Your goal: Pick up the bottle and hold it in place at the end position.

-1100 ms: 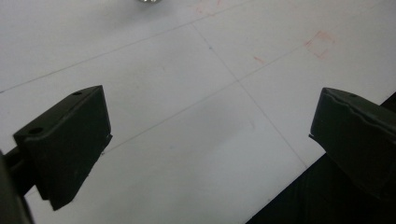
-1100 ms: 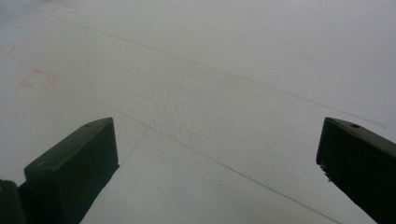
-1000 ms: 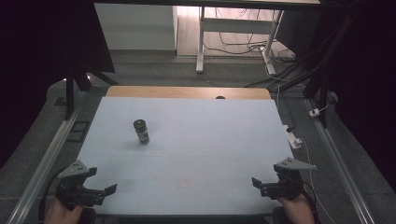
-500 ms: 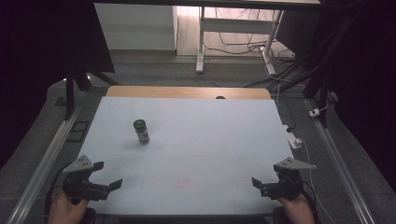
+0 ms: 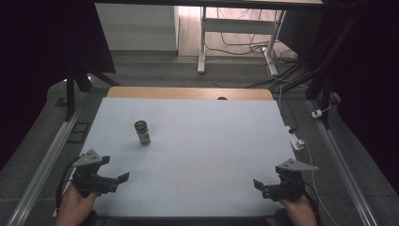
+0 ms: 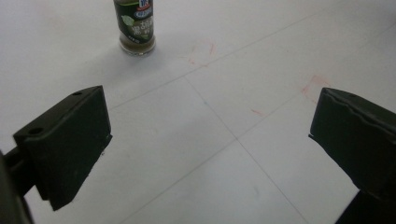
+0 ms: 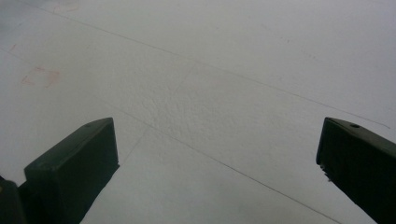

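Your left gripper (image 5: 113, 180) sits at the near left corner of the table (image 5: 211, 136), jaws wide apart, nothing between them. Your right gripper (image 5: 263, 187) is at the near right corner, jaws also spread, empty. The spice jar (image 5: 142, 133) stands upright on the white surface, left of centre, well apart from both. In the left gripper view the spice jar (image 6: 135, 25) stands ahead, green label facing you, faint red marks just beside it.
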{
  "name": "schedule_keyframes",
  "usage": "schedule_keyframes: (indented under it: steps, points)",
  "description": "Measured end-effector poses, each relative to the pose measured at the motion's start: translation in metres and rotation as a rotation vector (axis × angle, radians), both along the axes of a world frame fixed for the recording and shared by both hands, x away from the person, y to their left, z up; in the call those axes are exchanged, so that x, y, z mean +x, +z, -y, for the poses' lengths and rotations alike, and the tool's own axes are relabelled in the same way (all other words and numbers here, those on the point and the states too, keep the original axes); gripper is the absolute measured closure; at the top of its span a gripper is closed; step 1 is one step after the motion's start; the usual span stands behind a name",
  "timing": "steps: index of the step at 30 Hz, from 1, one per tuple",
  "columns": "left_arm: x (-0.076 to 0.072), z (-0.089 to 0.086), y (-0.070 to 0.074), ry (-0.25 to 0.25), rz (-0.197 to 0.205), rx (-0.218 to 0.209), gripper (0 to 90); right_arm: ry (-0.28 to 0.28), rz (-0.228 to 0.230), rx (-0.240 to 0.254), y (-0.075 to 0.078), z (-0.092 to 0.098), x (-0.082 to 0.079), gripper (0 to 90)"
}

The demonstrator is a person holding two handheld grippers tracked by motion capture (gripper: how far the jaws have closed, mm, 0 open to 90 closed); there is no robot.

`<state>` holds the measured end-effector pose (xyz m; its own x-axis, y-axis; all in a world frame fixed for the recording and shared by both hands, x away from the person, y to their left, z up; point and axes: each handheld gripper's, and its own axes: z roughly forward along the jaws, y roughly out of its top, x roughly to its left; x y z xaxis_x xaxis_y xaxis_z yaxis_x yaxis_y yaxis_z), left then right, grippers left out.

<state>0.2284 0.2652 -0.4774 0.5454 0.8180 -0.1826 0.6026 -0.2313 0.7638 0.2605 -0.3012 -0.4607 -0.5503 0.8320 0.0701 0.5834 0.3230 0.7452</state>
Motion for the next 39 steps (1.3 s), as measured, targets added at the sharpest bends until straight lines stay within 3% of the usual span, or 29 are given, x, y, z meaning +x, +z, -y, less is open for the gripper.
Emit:
schedule_keyframes:
  steps: [16,39]
  points:
    - [0.040,0.013,-0.006,-0.004,-0.030,0.063,0.0,0.000,-0.003,-0.002,0.000,0.000,0.000,0.0]
    - [0.107,0.017,-0.017,0.014,-0.005,0.110,0.0,0.001,-0.003,-0.006,0.000,-0.001,0.000,0.0]
